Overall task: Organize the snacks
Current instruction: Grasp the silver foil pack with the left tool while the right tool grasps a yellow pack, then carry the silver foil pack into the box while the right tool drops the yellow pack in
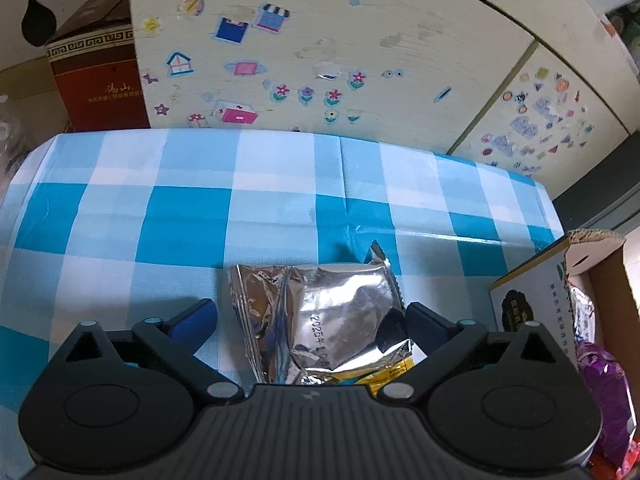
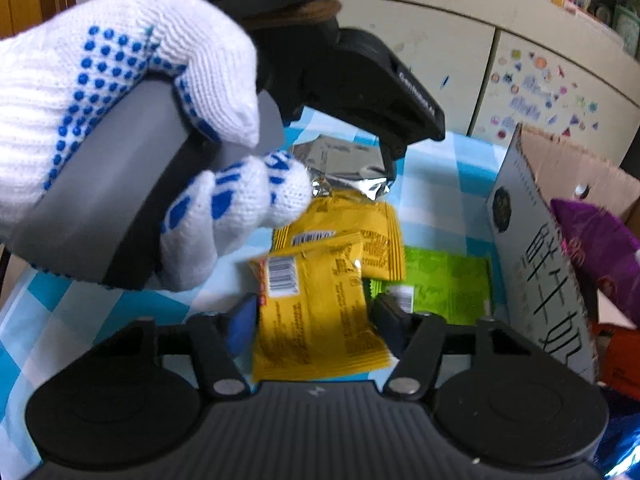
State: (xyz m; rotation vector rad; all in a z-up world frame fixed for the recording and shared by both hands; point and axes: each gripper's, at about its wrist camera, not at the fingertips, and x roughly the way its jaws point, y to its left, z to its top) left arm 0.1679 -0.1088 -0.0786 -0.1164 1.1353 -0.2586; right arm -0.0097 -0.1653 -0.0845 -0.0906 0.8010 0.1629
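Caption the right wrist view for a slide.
Right gripper straddling a yellow snack packet on the checked tablecloth.

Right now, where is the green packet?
In the right wrist view, the green packet lies on the checked cloth, between the yellow packets and the cardboard box.

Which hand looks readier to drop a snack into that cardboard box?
Probably the right. Its claw has a yellow packet between its fingers, beside the box. The left claw stands wide around the silver packet, its fingers apparently not yet pressing it.
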